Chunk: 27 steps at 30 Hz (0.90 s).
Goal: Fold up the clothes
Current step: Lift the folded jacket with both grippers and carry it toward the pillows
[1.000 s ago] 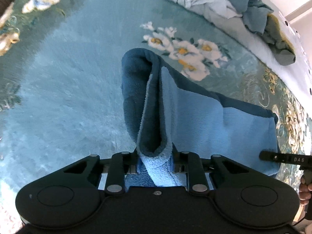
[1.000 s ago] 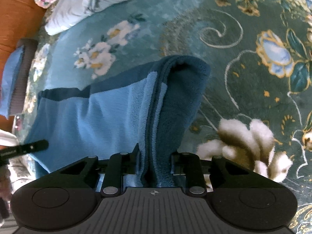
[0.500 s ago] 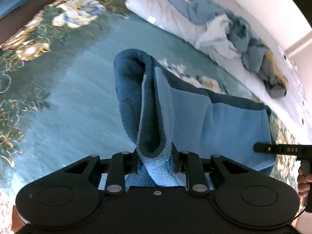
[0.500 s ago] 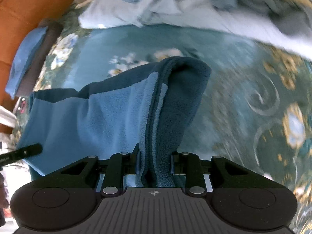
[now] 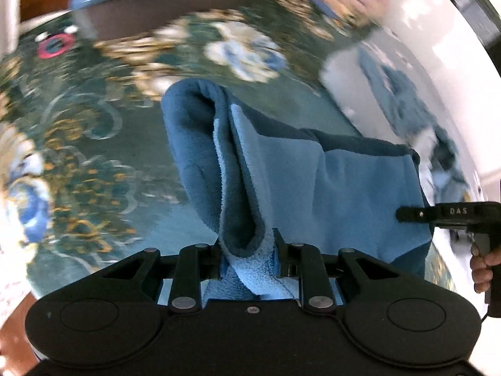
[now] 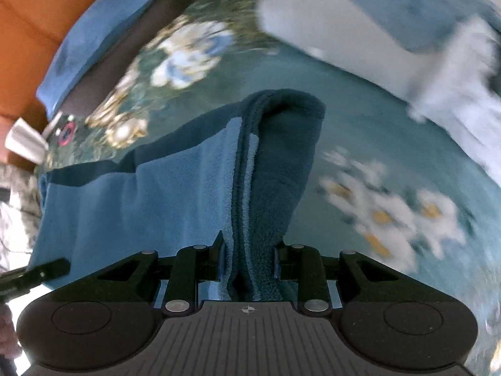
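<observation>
A blue fleece garment (image 5: pixel 313 188), light blue with dark blue edging, hangs folded between my two grippers above a teal flowered bedspread (image 5: pixel 94 163). My left gripper (image 5: pixel 249 250) is shut on one bunched corner of it. My right gripper (image 6: pixel 249 253) is shut on the other bunched corner (image 6: pixel 269 188). The right gripper's finger also shows at the right edge of the left wrist view (image 5: pixel 438 214), and the left gripper's finger shows at the lower left of the right wrist view (image 6: pixel 37 275). The garment's lower part is hidden behind its own folds.
A pile of unfolded white and blue clothes (image 5: pixel 400 94) lies at the far side of the bedspread, seen also in the right wrist view (image 6: pixel 407 40). A folded blue item on a dark one (image 6: pixel 100 40) sits by an orange surface (image 6: pixel 28 31).
Both grippers have lifted and tilted with the garment still held between them. The view has swung toward the far edge of the bed, and the background is blurred by motion.
</observation>
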### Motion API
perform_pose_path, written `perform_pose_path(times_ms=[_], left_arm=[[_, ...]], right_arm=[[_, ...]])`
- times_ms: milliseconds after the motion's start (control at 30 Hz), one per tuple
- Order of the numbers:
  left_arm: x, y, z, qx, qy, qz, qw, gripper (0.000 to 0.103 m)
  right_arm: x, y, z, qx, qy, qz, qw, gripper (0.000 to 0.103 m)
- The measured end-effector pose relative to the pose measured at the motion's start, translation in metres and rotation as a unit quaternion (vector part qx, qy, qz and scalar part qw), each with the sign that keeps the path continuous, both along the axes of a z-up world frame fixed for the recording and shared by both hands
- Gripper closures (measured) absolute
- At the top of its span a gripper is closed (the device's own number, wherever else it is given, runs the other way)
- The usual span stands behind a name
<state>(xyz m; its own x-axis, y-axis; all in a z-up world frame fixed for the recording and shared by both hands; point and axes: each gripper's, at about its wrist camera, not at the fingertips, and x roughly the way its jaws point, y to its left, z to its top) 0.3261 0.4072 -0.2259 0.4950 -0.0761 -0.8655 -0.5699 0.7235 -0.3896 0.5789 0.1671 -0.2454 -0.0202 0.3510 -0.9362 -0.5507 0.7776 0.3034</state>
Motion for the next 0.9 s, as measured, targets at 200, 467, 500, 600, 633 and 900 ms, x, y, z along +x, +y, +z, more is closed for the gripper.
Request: perform_pose_path(times_ms=[200, 467, 500, 600, 633, 900], left_arm=[[-0.030, 0.054, -0.016, -0.011, 0.009, 0.073, 0.9972, 0.080], [-0.053, 0.111, -0.032, -0.019, 0.019, 0.136, 0.9904, 0.080], [-0.053, 0.118, -0.034, -0.020, 0.019, 0.140, 0.9897, 0.080], [-0.055, 0.137, -0.039, -0.025, 0.019, 0.155, 0.9875, 0.080], [-0.054, 0.143, -0.041, -0.028, 0.019, 0.160, 0.9865, 0.080], [-0.042, 0.184, -0.053, -0.039, 0.009, 0.191, 0.9807, 0.080]], right_arm=[[0.001, 0.100, -0.016, -0.012, 0.004, 0.089, 0.996, 0.080], [-0.002, 0.202, -0.035, -0.024, 0.005, 0.171, 0.985, 0.080], [-0.002, 0.213, -0.037, -0.025, 0.004, 0.178, 0.984, 0.080], [0.001, 0.246, -0.040, -0.030, 0.000, 0.199, 0.979, 0.080], [0.003, 0.257, -0.042, -0.032, -0.002, 0.207, 0.978, 0.080], [0.021, 0.324, -0.053, -0.040, -0.012, 0.252, 0.967, 0.080]])
